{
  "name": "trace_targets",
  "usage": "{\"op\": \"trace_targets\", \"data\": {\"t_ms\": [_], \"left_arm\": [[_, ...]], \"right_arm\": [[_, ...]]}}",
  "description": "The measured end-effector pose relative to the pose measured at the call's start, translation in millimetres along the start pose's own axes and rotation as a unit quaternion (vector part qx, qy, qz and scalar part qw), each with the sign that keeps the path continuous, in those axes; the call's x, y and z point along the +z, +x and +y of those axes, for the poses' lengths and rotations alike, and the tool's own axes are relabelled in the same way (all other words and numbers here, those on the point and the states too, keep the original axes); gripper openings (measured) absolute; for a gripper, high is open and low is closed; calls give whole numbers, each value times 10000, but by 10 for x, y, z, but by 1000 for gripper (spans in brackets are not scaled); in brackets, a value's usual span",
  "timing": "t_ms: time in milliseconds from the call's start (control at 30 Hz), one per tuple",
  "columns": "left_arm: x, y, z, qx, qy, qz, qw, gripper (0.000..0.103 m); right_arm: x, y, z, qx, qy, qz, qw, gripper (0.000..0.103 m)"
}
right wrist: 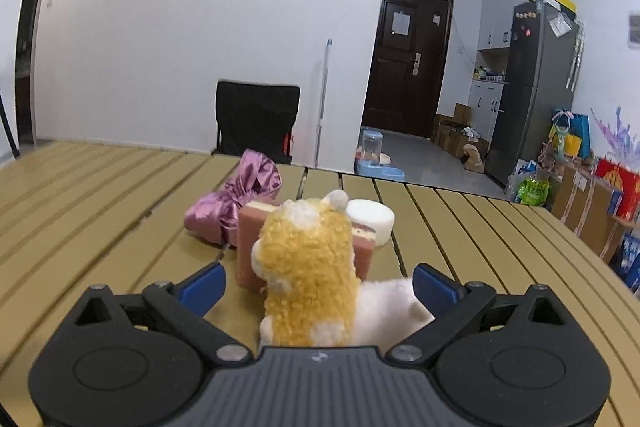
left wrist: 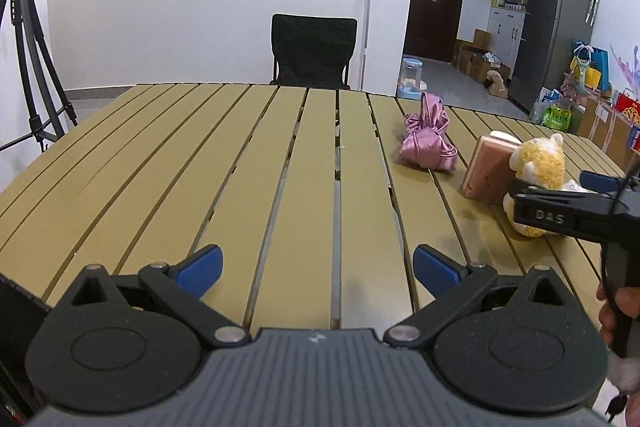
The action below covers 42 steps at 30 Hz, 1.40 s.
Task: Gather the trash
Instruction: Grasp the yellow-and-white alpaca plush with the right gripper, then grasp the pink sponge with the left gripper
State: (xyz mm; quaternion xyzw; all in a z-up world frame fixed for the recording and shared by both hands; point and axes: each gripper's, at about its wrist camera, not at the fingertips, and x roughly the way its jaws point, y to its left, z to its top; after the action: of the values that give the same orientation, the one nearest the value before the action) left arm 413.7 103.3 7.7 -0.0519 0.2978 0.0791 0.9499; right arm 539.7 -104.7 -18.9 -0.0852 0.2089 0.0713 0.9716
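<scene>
- While the right gripper (right wrist: 316, 279) straddles a yellow plush toy (right wrist: 308, 275) with fingers spread, pink cake slice (right wrist: 250, 247) sits at eleven o'clock.
- Left gripper (left wrist: 318, 263) gapes over bare slatted table (left wrist: 240, 167).

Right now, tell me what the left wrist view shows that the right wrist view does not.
Only the left wrist view shows the tripod, the open left gripper over bare slats, and the right gripper from the side, beside the plush toy.

Only the right wrist view shows the white round block behind the pink block, and the toy sitting between the open right fingers.

Both show the slatted table, the pink satin bundle, the black chair and the fridge.
</scene>
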Motion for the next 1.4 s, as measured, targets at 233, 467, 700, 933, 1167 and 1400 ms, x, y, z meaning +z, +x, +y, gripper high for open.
{"op": "trace_targets", "data": {"t_ms": [233, 467, 700, 933, 1167, 1400], "left_arm": [[45, 85, -5, -1, 35, 2, 10000, 103], [77, 103, -38, 12, 67, -24, 10000, 103], [145, 113, -151, -144, 35, -44, 9999, 103], [252, 162, -435, -369, 228, -85, 9990, 103], [330, 285, -836, -710, 540, -130, 9959, 103], [468, 492, -1267, -1054, 808, -196, 9909, 103]], "right_arm": [[53, 313, 87, -94, -265, 253, 9993, 84], [46, 358, 39, -60, -66, 300, 9995, 51], [53, 234, -62, -38, 252, 195, 9995, 47], [43, -45, -367, 12, 654, -23, 9979, 46], [-50, -412, -867, -281, 855, -285, 9955, 46], [-216, -706, -1359, -597, 1008, -440, 9921, 46]]}}
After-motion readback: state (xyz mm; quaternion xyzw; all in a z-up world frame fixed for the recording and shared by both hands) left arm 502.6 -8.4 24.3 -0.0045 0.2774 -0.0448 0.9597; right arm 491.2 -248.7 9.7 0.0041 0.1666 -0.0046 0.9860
